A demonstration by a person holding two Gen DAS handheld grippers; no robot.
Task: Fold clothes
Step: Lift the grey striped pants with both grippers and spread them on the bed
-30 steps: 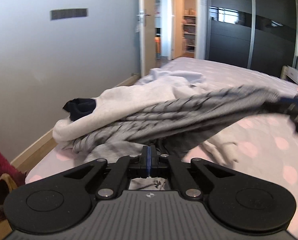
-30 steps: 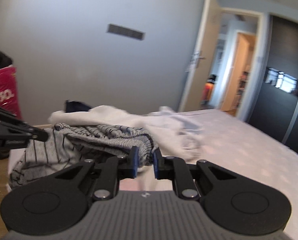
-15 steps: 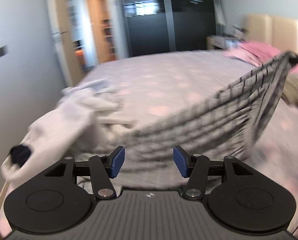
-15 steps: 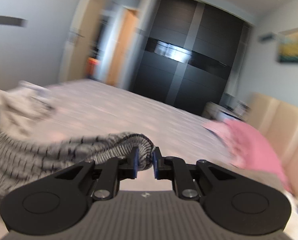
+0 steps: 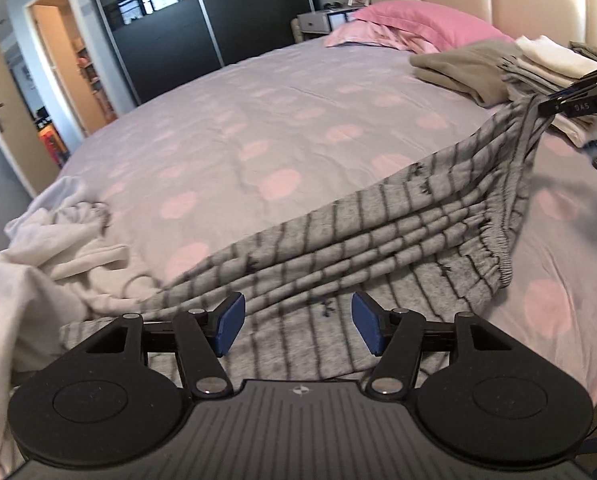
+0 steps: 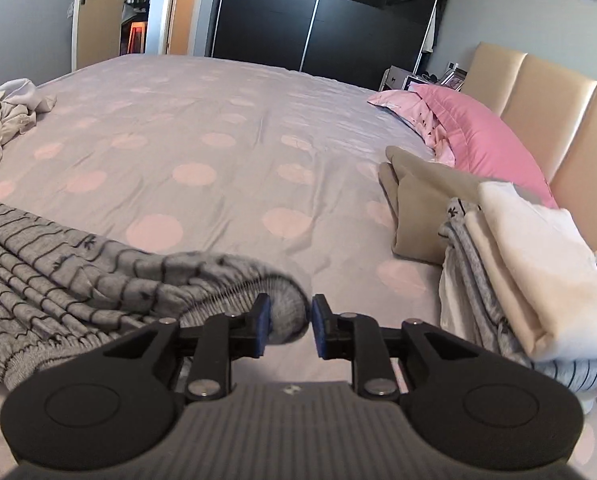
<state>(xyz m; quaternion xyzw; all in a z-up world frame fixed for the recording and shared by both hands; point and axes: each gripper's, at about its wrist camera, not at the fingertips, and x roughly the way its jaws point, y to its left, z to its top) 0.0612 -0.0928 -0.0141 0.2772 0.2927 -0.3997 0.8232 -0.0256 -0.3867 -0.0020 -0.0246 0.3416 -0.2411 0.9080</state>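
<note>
My left gripper (image 5: 294,328), clamped on the striped grey garment (image 5: 378,232) a second ago, has just opened and hovers over it with nothing between its jaws. My right gripper (image 6: 286,326) has just loosened, the elastic hem between its parted jaws. The garment has been pulled off the white laundry pile (image 5: 46,240) and now stretches across the dotted bed (image 5: 258,120).
</note>
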